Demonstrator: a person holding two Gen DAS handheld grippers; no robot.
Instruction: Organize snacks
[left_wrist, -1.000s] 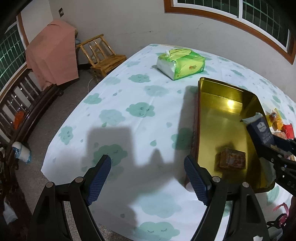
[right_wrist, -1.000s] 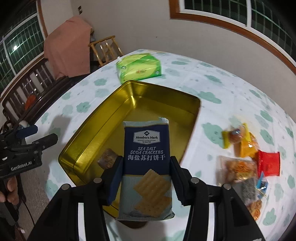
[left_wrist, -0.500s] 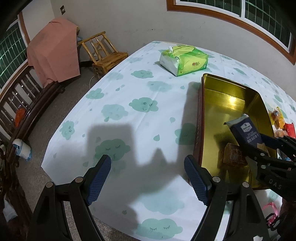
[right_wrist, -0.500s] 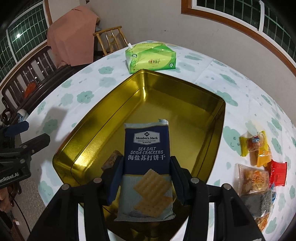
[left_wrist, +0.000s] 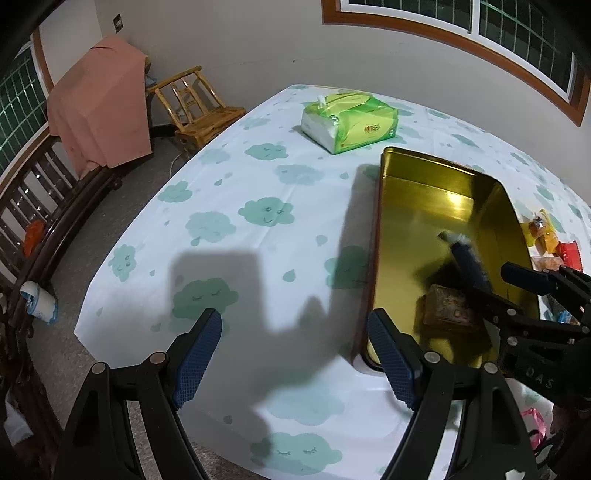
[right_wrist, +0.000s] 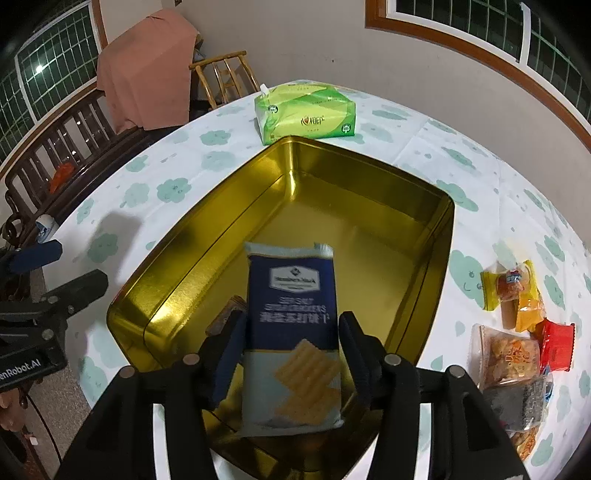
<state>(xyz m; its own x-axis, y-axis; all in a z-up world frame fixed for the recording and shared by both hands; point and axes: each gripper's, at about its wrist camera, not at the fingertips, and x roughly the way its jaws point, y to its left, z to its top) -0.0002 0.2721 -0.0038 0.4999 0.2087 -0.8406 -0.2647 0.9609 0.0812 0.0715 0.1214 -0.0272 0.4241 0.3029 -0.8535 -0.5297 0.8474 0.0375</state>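
Note:
A gold tin tray (right_wrist: 436, 258) (left_wrist: 413, 192) lies on the cloud-print table. My right gripper (right_wrist: 291, 350) sits over the tray's near end; a blue soda cracker pack (right_wrist: 291, 332) is between its fingers, which have parted slightly from its sides. The pack looks blurred. It also shows in the left wrist view (left_wrist: 469, 258). A small brown snack (left_wrist: 448, 306) lies in the tray's near corner. My left gripper (left_wrist: 295, 354) is open and empty above the table, left of the tray. Several loose snack packets (right_wrist: 517, 332) lie right of the tray.
A green tissue pack (left_wrist: 349, 122) (right_wrist: 306, 112) lies beyond the tray. A wooden chair (left_wrist: 195, 103) and a pink-covered object (left_wrist: 99, 110) stand off the table's far left. A wooden bench (left_wrist: 40, 206) runs along the left. The table's edge is near my left gripper.
My right gripper moved the cracker pack lower into the tray's near end and its fingers have opened slightly from the pack. My left gripper has stayed open and nearly still.

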